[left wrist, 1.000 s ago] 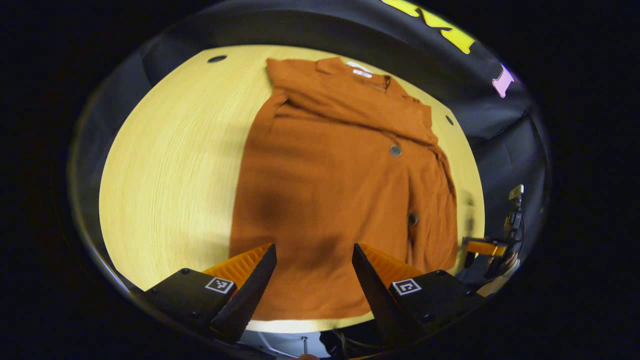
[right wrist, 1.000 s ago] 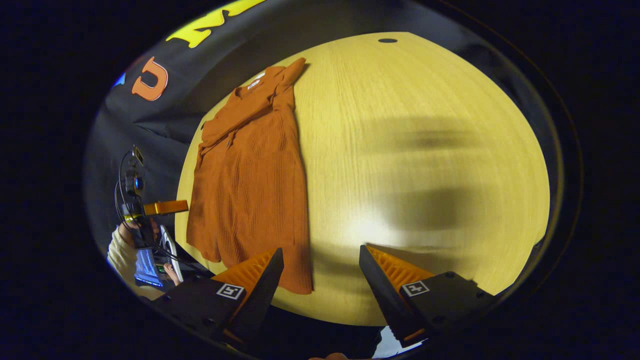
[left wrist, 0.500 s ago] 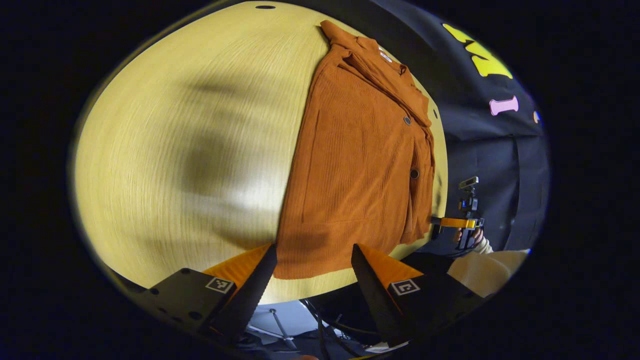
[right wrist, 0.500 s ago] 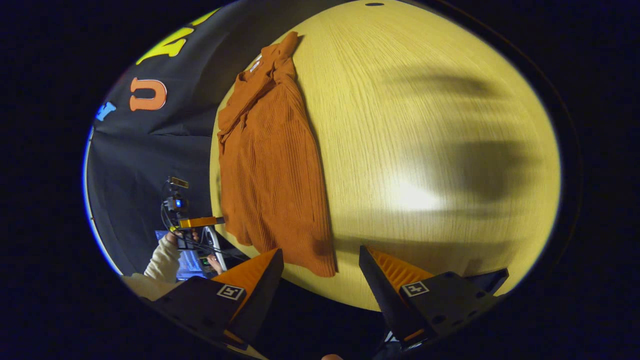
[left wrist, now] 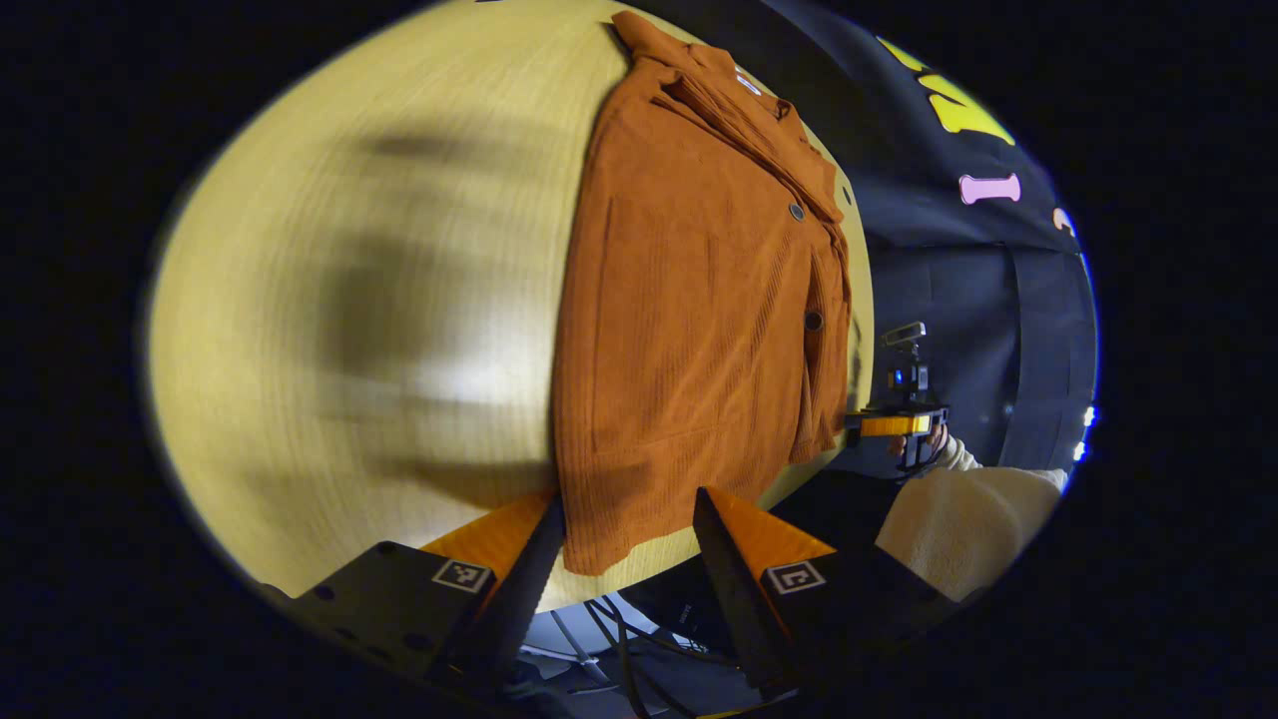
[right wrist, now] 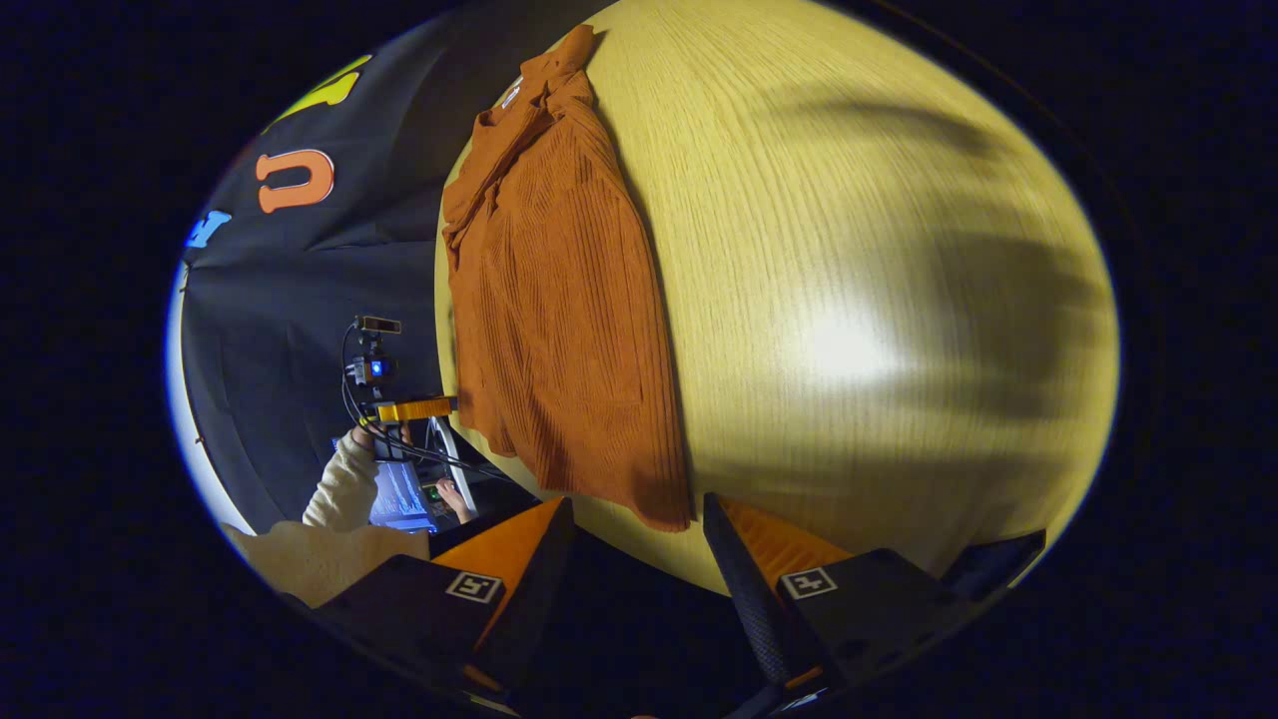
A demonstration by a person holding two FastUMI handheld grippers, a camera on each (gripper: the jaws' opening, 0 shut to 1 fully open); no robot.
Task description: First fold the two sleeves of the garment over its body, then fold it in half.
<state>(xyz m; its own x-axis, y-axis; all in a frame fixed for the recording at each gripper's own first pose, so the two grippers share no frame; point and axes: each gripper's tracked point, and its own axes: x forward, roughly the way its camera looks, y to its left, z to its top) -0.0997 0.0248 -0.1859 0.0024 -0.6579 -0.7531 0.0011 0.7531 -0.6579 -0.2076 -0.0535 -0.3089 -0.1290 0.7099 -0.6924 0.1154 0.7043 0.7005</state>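
Pale yellow wood-grain tabletop (left wrist: 329,330) carries a rust-orange ribbed button-front garment (left wrist: 689,300), which lies flat and lengthwise with its collar at the far end and its hem at the near edge of the table. Both sleeves are already folded in over the body, so the cloth forms one long narrow panel; two dark buttons show along its front.

In the left gripper view, the left gripper (left wrist: 627,559) hangs at the table's near edge with its fingers spread wide and nothing between them. The near hem corner of the garment falls in the gap between the two fingers, apparently untouched by either. Farther off at the right, a hand in a cream knitted sleeve (left wrist: 963,514) holds the right gripper (left wrist: 894,424) just beside the garment's other long edge.

In the right gripper view, the right gripper (right wrist: 637,559) also stands wide and empty at the table (right wrist: 879,300) edge, with the garment's (right wrist: 559,300) near hem corner just beyond its fingers. The left gripper (right wrist: 414,407) shows at the left, beside the cloth's far long edge.
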